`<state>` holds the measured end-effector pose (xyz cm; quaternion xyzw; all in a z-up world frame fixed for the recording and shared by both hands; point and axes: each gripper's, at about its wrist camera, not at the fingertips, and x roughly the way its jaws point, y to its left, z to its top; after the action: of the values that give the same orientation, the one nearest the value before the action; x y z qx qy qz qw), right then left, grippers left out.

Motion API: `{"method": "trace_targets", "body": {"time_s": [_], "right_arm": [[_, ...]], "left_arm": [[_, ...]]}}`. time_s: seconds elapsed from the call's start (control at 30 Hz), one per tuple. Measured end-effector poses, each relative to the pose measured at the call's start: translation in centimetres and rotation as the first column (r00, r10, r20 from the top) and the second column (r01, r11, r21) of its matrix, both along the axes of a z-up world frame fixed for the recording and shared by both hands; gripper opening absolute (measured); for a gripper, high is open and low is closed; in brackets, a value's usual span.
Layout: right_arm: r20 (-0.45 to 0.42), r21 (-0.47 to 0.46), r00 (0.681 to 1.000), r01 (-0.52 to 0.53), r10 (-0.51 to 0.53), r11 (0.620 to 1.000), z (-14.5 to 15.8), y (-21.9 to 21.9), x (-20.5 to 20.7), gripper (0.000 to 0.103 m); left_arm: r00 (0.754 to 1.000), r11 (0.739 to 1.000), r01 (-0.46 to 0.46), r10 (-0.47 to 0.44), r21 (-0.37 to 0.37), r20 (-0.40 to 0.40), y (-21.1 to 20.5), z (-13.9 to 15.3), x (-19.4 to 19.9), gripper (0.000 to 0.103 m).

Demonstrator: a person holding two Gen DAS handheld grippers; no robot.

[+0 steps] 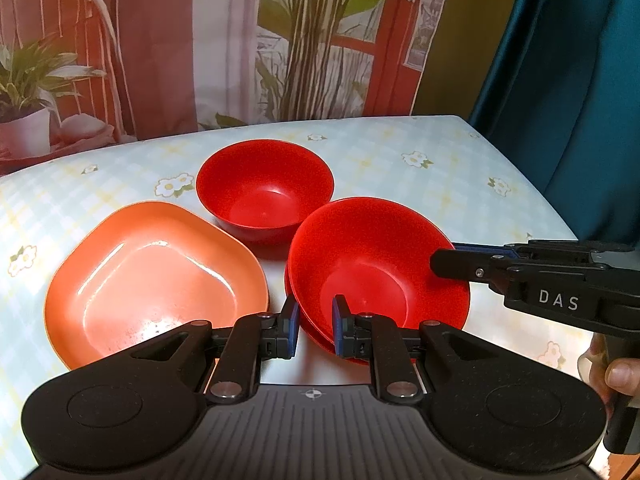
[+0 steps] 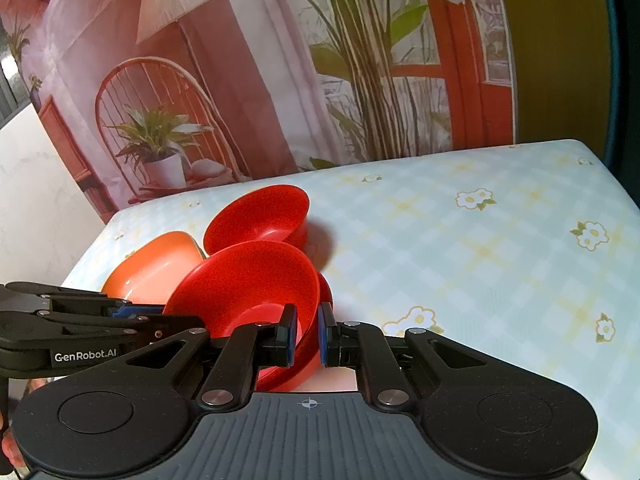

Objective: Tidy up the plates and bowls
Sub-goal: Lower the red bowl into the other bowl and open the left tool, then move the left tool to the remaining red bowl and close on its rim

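Holding the near round red plastic bowl [image 1: 376, 264] by both sides, our left gripper [image 1: 316, 312] and right gripper [image 2: 308, 332] pinch its rim.

**Two wrist views, both trained on the same dishes**

My left wrist camera sits low over the near table edge, facing the backdrop [image 1: 280, 40], close over the stacked red bowls [image 1: 376, 264]. My right wrist camera looks from the right side, leftward and across, equally close. Both share the stacked red bowls [image 2: 248, 280], far red bowl [image 1: 264, 188], orange plate [image 1: 152, 276], flowered tablecloth [image 2: 480, 248], and each other's gripper.
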<state>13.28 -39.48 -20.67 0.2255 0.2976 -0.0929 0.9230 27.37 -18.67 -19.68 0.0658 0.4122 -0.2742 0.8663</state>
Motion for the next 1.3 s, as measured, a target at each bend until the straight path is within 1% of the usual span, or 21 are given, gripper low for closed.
{"method": "trace_targets", "body": {"time_s": [0.3, 0.33, 0.43, 0.63, 0.77, 0.93, 1.13, 1.3], "right_arm": [[-0.012, -0.017, 1.0, -0.001, 0.001, 1.0, -0.1, 0.2, 0.2, 0.011], [-0.013, -0.018, 1.0, -0.001, 0.001, 1.0, -0.1, 0.3, 0.2, 0.011], [-0.015, -0.02, 1.0, 0.001, -0.001, 1.0, -0.1, 0.3, 0.2, 0.012], [-0.022, -0.044, 1.0, 0.007, -0.008, 0.999, -0.2, 0.7, 0.4, 0.013], [-0.019, -0.054, 1.0, 0.019, -0.02, 0.998, 0.1, 0.7, 0.4, 0.018], [-0.002, -0.06, 1.0, 0.022, -0.022, 0.998, 0.8, 0.2, 0.8, 0.018], [0.018, -0.069, 1.0, 0.01, -0.009, 0.998, 2.0, -0.1, 2.5, 0.018], [0.031, -0.089, 0.999, -0.007, 0.009, 0.996, 2.9, 0.0, 4.6, 0.019]], "left_arm": [[1.0, 1.0, 0.006, -0.006, 0.0, -0.002, 0.0, -0.1, 0.0, 0.018], [1.0, 1.0, 0.005, -0.006, -0.003, -0.006, 0.0, -0.1, 0.0, 0.02], [1.0, 1.0, 0.011, -0.011, -0.008, -0.011, 0.0, -0.2, 0.0, 0.033], [1.0, 1.0, 0.025, -0.025, -0.005, 0.007, 0.2, -0.1, -0.3, 0.033], [1.0, 1.0, 0.018, -0.018, -0.02, 0.016, 0.9, 0.3, -0.1, 0.034], [0.999, 0.999, -0.019, 0.02, -0.046, 0.029, 2.0, 1.1, 1.2, 0.034], [0.995, 0.995, -0.07, 0.075, -0.075, 0.062, 3.7, 2.8, 3.6, 0.034], [0.991, 0.988, -0.121, 0.127, -0.094, 0.053, 4.8, 3.2, 5.7, 0.034]]}}
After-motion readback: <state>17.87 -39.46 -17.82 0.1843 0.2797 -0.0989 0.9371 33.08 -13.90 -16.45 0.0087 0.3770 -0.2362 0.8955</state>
